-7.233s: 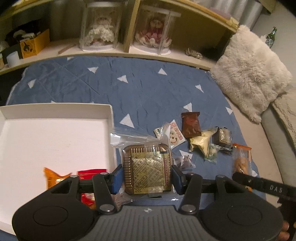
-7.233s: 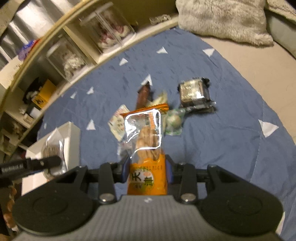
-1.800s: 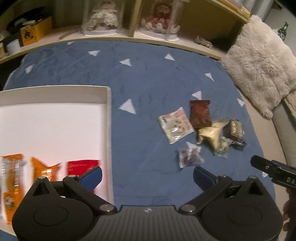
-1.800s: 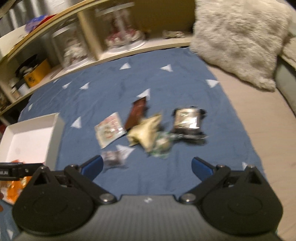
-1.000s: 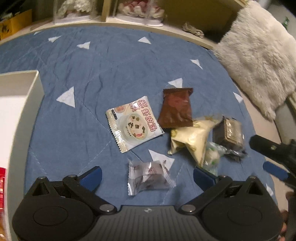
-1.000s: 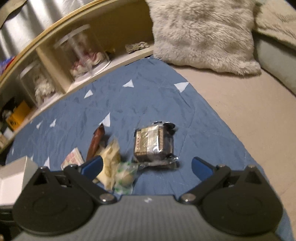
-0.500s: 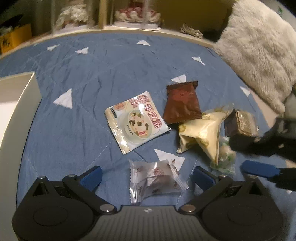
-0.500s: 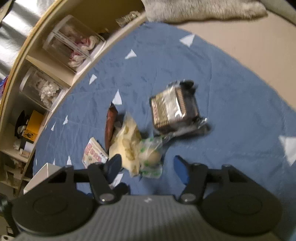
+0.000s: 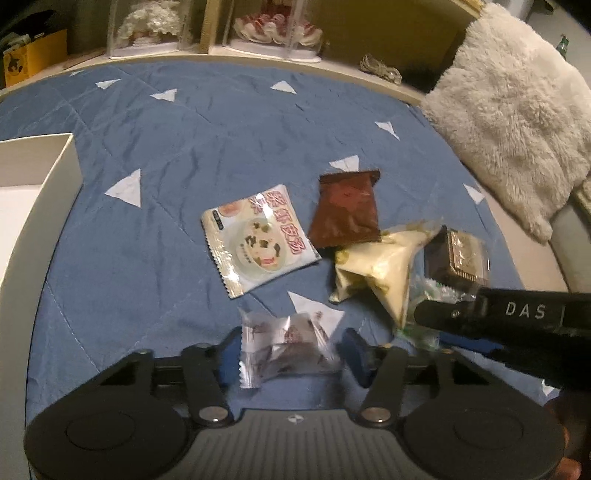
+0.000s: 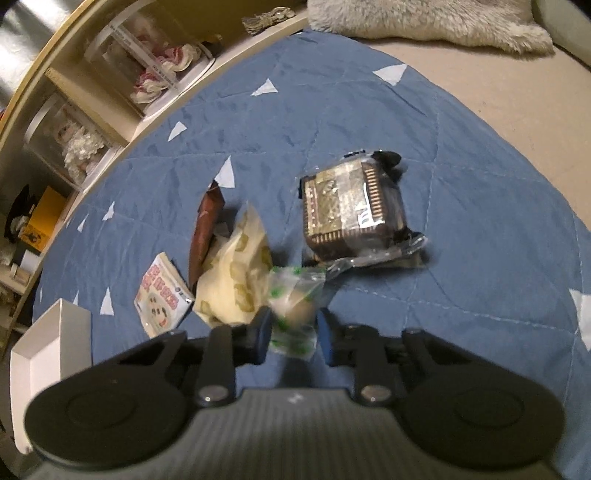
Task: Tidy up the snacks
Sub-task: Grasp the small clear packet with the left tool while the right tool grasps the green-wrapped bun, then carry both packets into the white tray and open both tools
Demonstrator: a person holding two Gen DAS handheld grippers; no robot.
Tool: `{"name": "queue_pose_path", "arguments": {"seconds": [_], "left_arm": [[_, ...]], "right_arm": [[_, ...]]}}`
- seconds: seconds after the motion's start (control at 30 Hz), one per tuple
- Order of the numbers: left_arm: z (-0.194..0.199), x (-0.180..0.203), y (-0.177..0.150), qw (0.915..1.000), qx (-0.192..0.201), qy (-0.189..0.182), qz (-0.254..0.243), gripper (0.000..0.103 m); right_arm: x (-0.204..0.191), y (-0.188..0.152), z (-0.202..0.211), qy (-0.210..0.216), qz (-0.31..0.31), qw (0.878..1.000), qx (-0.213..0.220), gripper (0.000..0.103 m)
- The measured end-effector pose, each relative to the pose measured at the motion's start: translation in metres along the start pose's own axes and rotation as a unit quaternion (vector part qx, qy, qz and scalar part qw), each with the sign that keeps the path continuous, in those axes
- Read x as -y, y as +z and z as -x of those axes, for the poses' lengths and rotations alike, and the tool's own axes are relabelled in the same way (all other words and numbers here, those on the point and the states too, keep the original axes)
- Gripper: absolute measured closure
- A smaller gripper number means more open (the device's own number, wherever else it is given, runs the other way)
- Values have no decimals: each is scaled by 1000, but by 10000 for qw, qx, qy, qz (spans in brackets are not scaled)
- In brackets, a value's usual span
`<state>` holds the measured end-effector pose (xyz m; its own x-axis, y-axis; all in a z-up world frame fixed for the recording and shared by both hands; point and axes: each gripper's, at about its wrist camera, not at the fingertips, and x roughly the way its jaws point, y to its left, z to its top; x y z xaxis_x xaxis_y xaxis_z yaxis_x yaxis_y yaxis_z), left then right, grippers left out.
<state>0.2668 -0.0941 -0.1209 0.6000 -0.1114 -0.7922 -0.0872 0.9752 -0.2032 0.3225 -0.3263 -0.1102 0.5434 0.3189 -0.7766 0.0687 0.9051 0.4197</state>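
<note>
Closing on a small clear-wrapped snack (image 9: 286, 345), the left gripper (image 9: 288, 354) has its blue pads on either side of the pkt — wrapper edges reach both pads, but can't tell if they press yet. Pkt lies on the blue quilt (image 9: 184, 147) w/ white triangles, nearest the camera.

Right gripper (image 10: 291, 328) is pinching a green-and-clear wrapped round sweet (image 10: 293, 314), jaws drawn in tight on it, pads touching the wrapper both sides. In the left wrist view the same gripper comes in from the right edge as a black bar marked DAS, low over the pile.

Rest of the snacks sit loose on the quilt: a white square sachet (image 9: 258, 240) w/ pink lettering, a brown pkt (image 9: 345, 208) just right of it, a cream pyramid-shaped bag (image 9: 376, 269) touching the brown pkt's lower corner, and a dark square cake in clear wrap (image 10: 351, 210) — beside the cream bag, on its far right.

White box (image 9: 55, 173) at the left edge of the quilt, well apart from the pile; its inside mostly out of view. A fluffy cream cushion (image 9: 517, 110) lies off the quilt to the right. Shelf behind holds clear display cases (image 9: 273, 26).
</note>
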Motion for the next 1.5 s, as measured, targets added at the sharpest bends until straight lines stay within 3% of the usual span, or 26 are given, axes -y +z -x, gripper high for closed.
{"name": "queue_pose_path", "arguments": {"seconds": [0.23,0.97,1.5], "left_arm": [[8,-3,2,10000,-11,-24,33,69],[106,-38,29,9972,663,-157,-322,69],[182,-116,40,9928,1143,-78,-342,69]], "right_arm": [[-1,2,9,50,149,9999,63,73],[-23,-16,65,496,576,9961,454,73],[-97,-37,99,1105,1172,9845,694,73]]}}
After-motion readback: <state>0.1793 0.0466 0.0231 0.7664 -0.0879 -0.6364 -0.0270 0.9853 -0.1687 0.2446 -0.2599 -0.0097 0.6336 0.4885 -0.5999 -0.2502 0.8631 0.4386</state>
